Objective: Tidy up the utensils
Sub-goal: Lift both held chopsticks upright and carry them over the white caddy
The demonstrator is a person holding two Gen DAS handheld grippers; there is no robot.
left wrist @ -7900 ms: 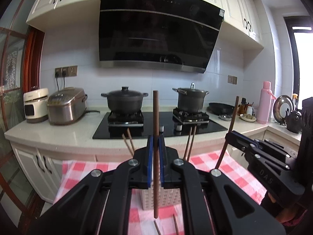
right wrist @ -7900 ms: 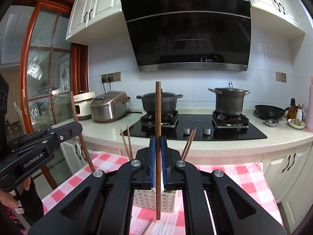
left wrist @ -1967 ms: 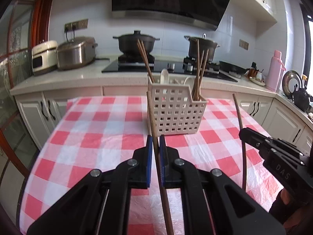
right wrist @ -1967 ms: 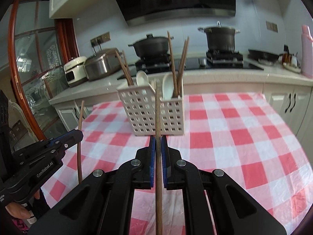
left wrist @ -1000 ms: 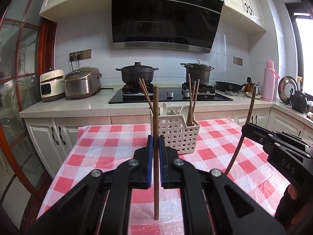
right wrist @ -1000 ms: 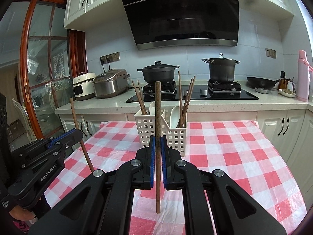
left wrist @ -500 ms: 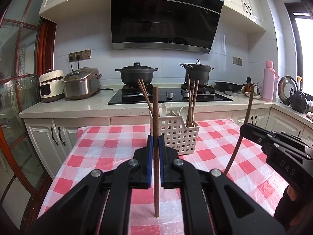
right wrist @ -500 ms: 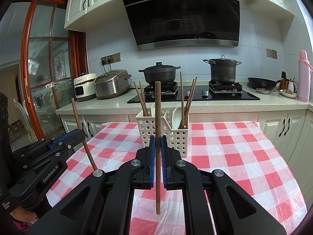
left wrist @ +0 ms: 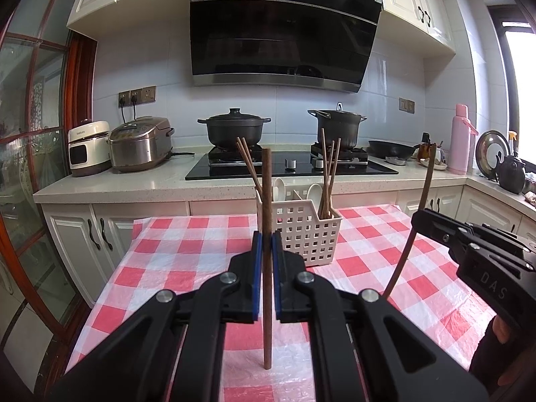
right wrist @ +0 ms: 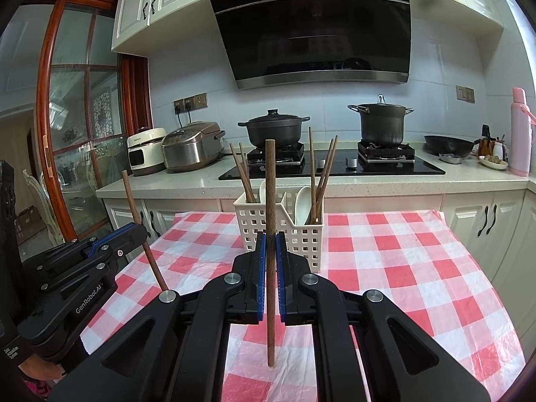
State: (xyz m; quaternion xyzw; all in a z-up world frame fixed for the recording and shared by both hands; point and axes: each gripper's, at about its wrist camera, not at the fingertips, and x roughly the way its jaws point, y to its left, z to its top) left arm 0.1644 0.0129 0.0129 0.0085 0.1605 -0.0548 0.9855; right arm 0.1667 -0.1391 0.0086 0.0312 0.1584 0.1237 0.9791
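Left gripper clamped on one dark wooden chopstick, held upright between the blue pads, top end well above the pads, bottom end hanging just above the checked tablecloth. Right gripper likewise closed on a second chopstick, also upright, lower tip close over the cloth. Both raised over the near half of the table, short of the white utensil basket, which stands toward the far edge by the counter.

From the left wrist view, right gripper at the right edge, its chopstick leaning; from the right wrist view, left gripper at the left edge, its stick tilted too.

Readable writing: "DAS" on the right gripper's side in the left wrist view, "GenRobot.AI" on the left gripper's side in the right wrist view. Small brand mark on the white cooker, too small to read.

Counts: two held chopsticks. In the basket, two chopsticks in the left compartment, three in the right compartment, two white spoons in between. On the stove, two black pots; beside them one silver rice cooker, one pink flask, one black pan.
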